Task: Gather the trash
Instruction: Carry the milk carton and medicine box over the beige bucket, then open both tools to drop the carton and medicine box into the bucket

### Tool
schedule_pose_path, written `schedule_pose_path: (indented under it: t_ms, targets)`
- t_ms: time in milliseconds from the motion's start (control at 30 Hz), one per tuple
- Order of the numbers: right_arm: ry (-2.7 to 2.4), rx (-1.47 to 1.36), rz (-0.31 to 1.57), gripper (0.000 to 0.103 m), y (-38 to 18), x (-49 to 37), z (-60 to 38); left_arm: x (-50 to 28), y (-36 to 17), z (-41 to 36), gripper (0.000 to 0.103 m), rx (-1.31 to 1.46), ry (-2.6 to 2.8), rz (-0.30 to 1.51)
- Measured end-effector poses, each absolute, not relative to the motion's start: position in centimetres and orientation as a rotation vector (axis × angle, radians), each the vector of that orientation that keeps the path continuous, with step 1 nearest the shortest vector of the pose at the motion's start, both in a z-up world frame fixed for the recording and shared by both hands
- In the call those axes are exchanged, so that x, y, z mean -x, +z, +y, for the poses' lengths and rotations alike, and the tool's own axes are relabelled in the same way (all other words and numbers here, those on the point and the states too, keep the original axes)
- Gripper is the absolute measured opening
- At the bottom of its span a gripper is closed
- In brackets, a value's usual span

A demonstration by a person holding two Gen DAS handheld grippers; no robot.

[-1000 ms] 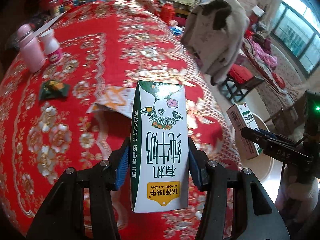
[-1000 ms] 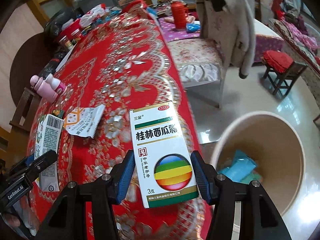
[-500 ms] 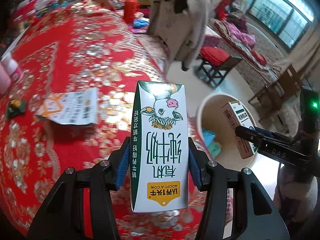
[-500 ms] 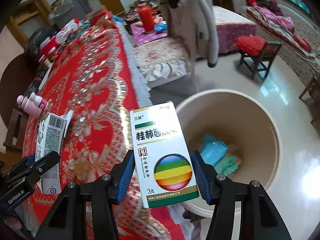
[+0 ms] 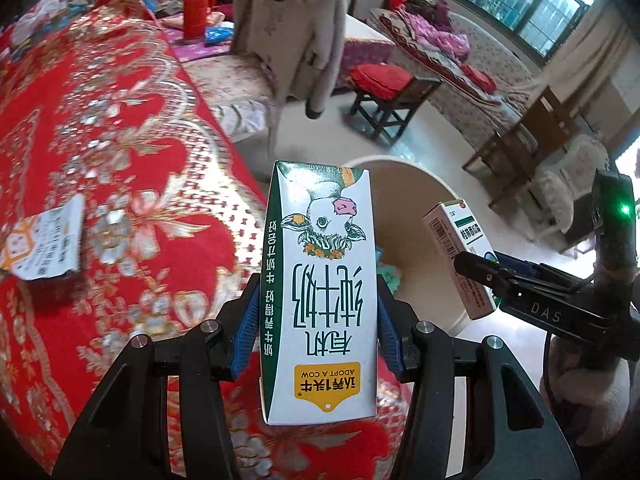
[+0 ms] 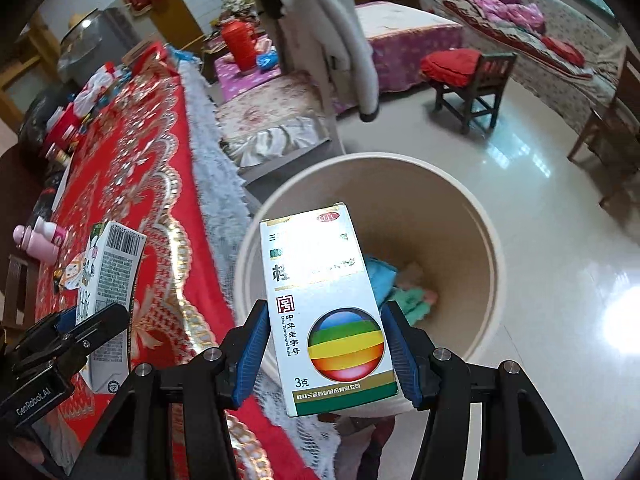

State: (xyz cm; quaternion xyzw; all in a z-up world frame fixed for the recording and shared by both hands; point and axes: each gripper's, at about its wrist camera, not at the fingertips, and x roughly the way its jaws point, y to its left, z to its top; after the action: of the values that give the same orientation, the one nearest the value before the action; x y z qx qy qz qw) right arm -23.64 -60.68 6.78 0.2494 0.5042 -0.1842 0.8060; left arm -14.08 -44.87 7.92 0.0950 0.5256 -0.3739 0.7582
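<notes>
Right wrist view: right claw [image 6: 324,344] grips the medicine box [image 6: 326,308] over the bin [image 6: 486,240]; left claw [image 5: 318,328] clamps the milk carton [image 5: 320,292].

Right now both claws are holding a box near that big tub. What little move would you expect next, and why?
Probably the right gripper opens to drop the medicine box. The box hangs in front of the open mouth of the beige bin, which already holds some trash. The left gripper, holding the milk carton, seems to sit nearer the red table, so it would likely follow.

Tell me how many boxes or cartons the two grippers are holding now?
2: the milk carton in the left gripper, and the medicine box in the right gripper, over the bin.
</notes>
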Motion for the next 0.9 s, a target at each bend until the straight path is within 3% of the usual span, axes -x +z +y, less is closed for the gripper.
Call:
schedule_pose_path:
  t_ms: [900]
  targets:
    - [-0.514,-0.689,1.11,0.055,3.2,27.8,-66.7,14.4,3.2,-54.0,0.05,-0.253,-0.884,1.294]
